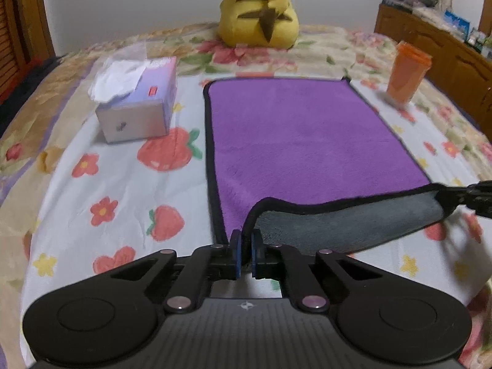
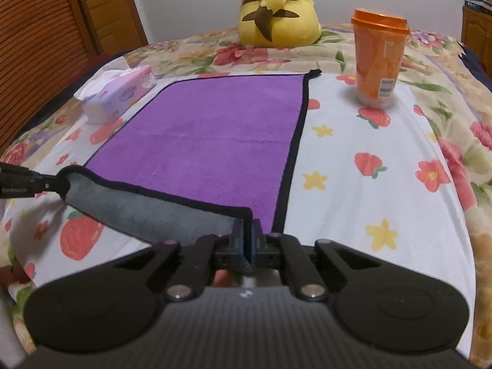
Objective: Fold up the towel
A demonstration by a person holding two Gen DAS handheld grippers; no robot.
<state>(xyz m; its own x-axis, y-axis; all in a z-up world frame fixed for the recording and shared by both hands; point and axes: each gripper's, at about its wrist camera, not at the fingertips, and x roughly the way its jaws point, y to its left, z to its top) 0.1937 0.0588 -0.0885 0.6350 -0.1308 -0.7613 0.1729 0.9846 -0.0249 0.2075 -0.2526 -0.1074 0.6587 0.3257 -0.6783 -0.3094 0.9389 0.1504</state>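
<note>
Nearest us, our left gripper [image 1: 245, 247] pinches the near left corner of the purple towel [image 1: 295, 129], its fingers pressed onto the black-trimmed hem. Our right gripper [image 2: 248, 240] clamps the near right corner the same way. Between them the near edge is lifted and curled back, showing its grey underside [image 2: 147, 212]. The rest of the towel lies flat on the strawberry-print bedsheet [image 2: 353, 141]. Farther left sits a tissue box [image 1: 138, 104], farther right an orange lidded cup [image 2: 379, 58], and farthest a yellow plush toy [image 1: 261, 9].
</note>
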